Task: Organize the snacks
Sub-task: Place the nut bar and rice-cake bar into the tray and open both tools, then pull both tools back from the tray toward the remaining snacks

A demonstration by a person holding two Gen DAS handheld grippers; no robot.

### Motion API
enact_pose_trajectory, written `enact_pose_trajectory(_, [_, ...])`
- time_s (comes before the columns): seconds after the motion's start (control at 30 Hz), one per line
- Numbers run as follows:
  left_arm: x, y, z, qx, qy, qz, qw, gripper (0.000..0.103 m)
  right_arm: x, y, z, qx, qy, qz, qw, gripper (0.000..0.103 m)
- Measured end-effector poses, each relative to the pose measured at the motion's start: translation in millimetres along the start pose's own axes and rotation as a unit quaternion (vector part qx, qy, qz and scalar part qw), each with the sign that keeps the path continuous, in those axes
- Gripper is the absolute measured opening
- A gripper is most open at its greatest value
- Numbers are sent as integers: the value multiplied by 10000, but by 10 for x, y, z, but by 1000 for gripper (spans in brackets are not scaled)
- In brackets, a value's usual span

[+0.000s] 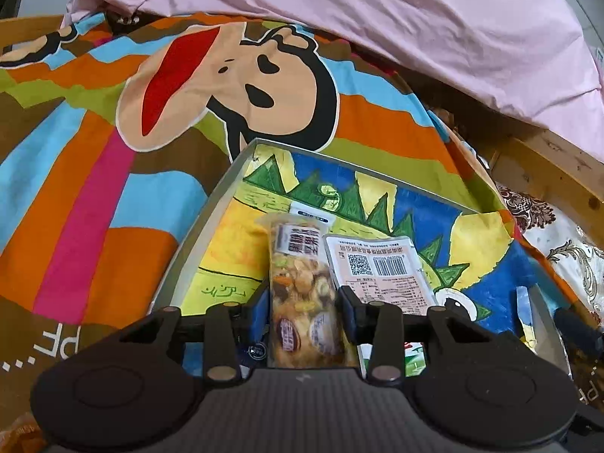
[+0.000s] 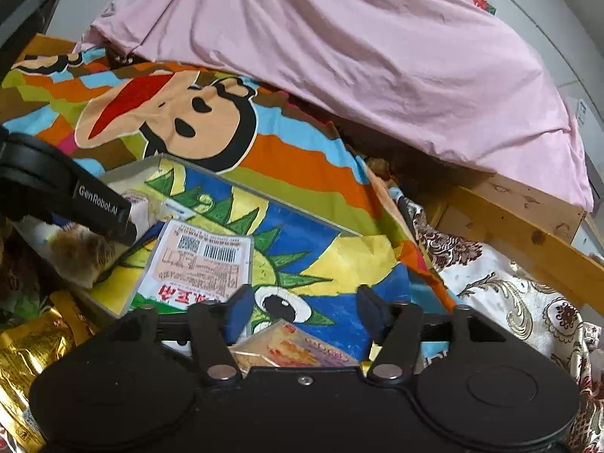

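Item 1: shallow box (image 1: 211, 204), one in number, grey-walled, lying on the cartoon bedspread (image 1: 94, 173) of a bed, its floor lined with a crayon-style picture. It is serving as the collecting place for the snacks, judging by the packets already lying flat inside.

Item 2: mixed-nut packet (image 1: 302, 294), one, clear-fronted, showing nuts and dried fruit. The left tongs (image 1: 305, 311) are pinching it across its middle, both blue pads pressed to its sides, and are holding it lengthwise over the box floor. It is being carried low, apparently so it can be laid parallel to its neighbour.

Item 3: pink barcode packet (image 1: 381, 275), one, lying face-down in the box just beside the nut packet, label and QR code facing up.

Item 4: white-labelled packet (image 1: 311, 213), one, mostly hidden behind the nut packet; its kind cannot be told.

Item 5: orange packet (image 2: 298, 347), one, lying under the right tongs (image 2: 302, 311). These tongs are standing spread, gripping nothing, and are hanging over the packet, likely positioned to collect it.

Item 6: gold foil bag (image 2: 26, 362), one seen clearly, waiting outside the box at its left; others may be lying beneath.

Item 7: pink sheet (image 2: 339, 56), one, heaped at the back of the bed.
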State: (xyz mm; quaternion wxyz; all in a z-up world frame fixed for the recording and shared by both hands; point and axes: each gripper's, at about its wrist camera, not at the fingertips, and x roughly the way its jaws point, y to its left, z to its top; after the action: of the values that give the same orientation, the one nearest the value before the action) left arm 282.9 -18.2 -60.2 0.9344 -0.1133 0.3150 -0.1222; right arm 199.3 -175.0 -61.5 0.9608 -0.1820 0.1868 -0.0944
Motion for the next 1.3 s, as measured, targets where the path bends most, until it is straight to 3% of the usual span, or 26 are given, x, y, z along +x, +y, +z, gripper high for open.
enact_pose_trajectory(0.17, [-68,18,34,-80,-12,-62,9999,63,-85,-85,68,169,-71,-54,9998,74])
enact_pose_trajectory(0.27, [-171,8,61,-110,-76,-100,9999,69,-193,-179,139,366,-180,-84,9991,82])
enact_pose_trajectory(0.37, [-349,-22,91,-75,-266,-86,9996,82,-349,-282,214,550,-346,-182,9977,90])
enact_pose_trajectory(0.57, [-800,-95,164,3,-713,11,9975,98,-736,-549,340,963,-672,-304,9926,98])
enact_pose_trajectory(0.93, [-1691,-222,-44,271,-1306,171,9909,102,-1566,-843,289,1387,-1067,-302,9841,102])
enact_pose_trajectory(1.3, [-2414,-217,-516,617,-1447,407,9867,102,-2457,-848,63,1449,-1399,-81,9795,102])
